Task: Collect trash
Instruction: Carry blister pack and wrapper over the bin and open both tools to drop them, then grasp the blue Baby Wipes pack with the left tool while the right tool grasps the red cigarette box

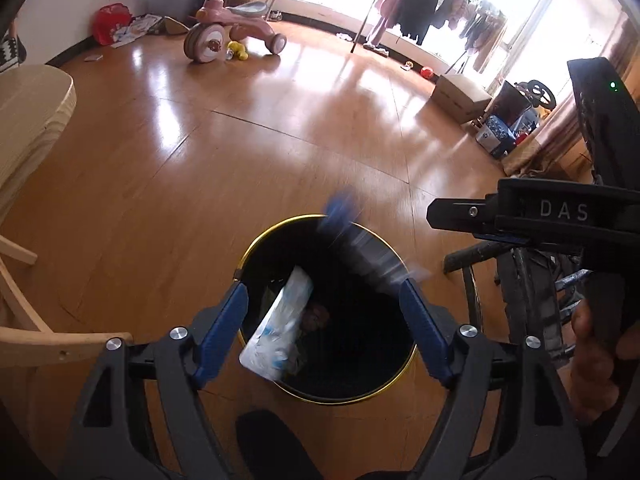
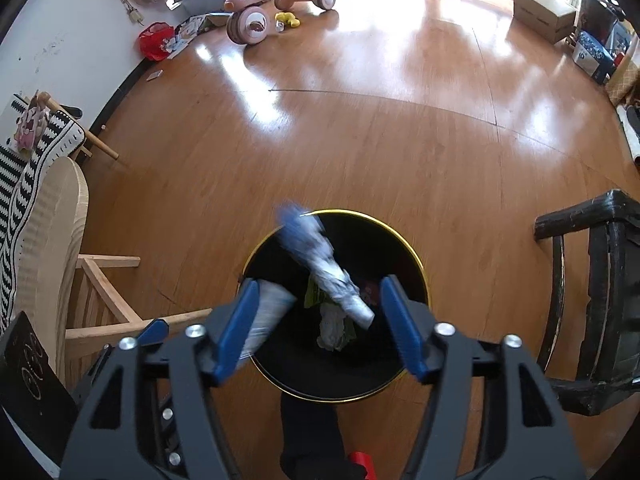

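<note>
A black bin with a gold rim (image 1: 256, 240) stands on the wooden floor; it also shows in the right wrist view (image 2: 416, 256). My left gripper (image 1: 324, 320) is open and empty right above it. My right gripper (image 2: 316, 316) is open above it too. A blurred bottle with a blue cap (image 2: 320, 264) is in the air between the right fingers, over the bin; it also shows in the left wrist view (image 1: 360, 244). A white and blue packet (image 1: 276, 324) lies inside the bin, with crumpled paper (image 2: 332, 328) and green wrapping. The right gripper's body (image 1: 560, 216) shows at the right.
A light wooden chair (image 1: 32, 120) stands at the left, a black chair (image 2: 600, 292) at the right. A pink tricycle (image 1: 232, 28), a yellow toy, a red bag (image 1: 112, 24), a cardboard box (image 1: 460, 96) and a clothes rack stand far off. My shoe (image 1: 272, 448) is by the bin.
</note>
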A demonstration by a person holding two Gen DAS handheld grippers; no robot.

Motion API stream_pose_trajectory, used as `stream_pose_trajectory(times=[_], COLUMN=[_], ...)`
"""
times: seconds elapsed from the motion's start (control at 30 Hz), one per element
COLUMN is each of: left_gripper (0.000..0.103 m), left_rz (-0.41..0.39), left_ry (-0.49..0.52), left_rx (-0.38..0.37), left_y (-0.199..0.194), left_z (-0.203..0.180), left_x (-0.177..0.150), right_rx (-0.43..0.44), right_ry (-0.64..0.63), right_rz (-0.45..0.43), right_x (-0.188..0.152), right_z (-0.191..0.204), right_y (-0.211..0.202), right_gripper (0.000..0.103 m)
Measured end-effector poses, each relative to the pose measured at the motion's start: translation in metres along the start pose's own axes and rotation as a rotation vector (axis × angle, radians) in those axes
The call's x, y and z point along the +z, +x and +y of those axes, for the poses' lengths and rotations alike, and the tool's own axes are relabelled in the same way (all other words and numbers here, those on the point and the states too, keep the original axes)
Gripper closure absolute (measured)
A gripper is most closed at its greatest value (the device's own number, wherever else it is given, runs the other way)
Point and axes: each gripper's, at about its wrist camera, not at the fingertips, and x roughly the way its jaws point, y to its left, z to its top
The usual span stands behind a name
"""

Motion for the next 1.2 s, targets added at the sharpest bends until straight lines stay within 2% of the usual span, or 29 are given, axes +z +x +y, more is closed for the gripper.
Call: stream_pose_trajectory(times=[0.1,0.27,0.33,0.5,0.67,0.8,0.93,1.03,1.1,1.2], left_gripper=[0.025,0.017,0.013,0.011,0.010,0.010,0.010,0.010,0.010,0.010], left_rz=[0.001,-0.047,-0.081,-0.167,-0.238,-0.280,-0.330,-0.350,-0.358,-0.365], left_ry=[-0.021,-0.072,-0.109,-0.186,-0.261,-0.328,-0.463,-0.558,-0.607,-0.671], left_rx=[0.014,0.077,0.115,0.240,0.425,0.564,0.696,0.778,0.803,0.815], left_y=[-0.006,-0.051,-0.081,-0.170,-0.274,-0.352,-0.425,-0.464,-0.483,-0.502], left_z=[0.006,0.031,0.047,0.099,0.164,0.212,0.264,0.298,0.318,0.351], left_x=[0.001,0.003,0.002,-0.014,-0.056,-0.105,-0.160,-0.197,-0.216,-0.237], right_rx=[0.004,0.030,0.062,0.155,0.306,0.410,0.506,0.558,0.588,0.587], right_ry=[-0.010,-0.071,-0.139,-0.354,-0.543,-0.719,-0.859,-0.957,-1.010,-1.074], right_rz=[-0.006,-0.044,-0.069,-0.114,-0.130,-0.146,-0.129,-0.133,-0.134,-0.147], right_x=[0.001,0.002,0.000,-0.019,-0.059,-0.110,-0.163,-0.199,-0.215,-0.234], right_z=[0.004,0.035,0.065,0.156,0.259,0.353,0.436,0.491,0.522,0.559], right_y=[-0.002,-0.011,-0.019,-0.040,-0.065,-0.085,-0.094,-0.098,-0.097,-0.087], right_gripper=[0.038,0.031,0.029,0.029,0.029,0.029,0.029,0.029,0.028,0.025])
